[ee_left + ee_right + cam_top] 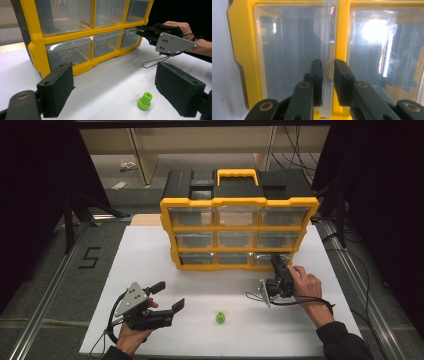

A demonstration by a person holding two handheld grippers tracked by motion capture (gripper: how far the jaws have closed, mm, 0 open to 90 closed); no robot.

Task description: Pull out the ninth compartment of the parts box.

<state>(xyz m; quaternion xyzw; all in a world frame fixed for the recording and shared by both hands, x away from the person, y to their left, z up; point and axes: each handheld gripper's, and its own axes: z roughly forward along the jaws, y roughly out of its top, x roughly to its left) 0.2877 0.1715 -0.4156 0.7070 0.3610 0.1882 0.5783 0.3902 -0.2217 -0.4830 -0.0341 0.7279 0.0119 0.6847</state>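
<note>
now at the bottom right drawer (272, 258) of the yellow organizer (239, 231): your right gripper (327, 75) has its jaws around the clear pull tab (327, 50).
jaws look closed onto that thin plastic lip, tab sandwiched between the pads. judged light, stiff, slick and a bit brittle, so hold the tab squarely and pull straight, no twisting. your left gripper (115, 92) rests with jaws wide apart, holding nothing; the small green plug (145, 101) stands on the white table (107, 75) just ahead of them, nearer the right-hand pad (178, 87), not touching it.
</note>
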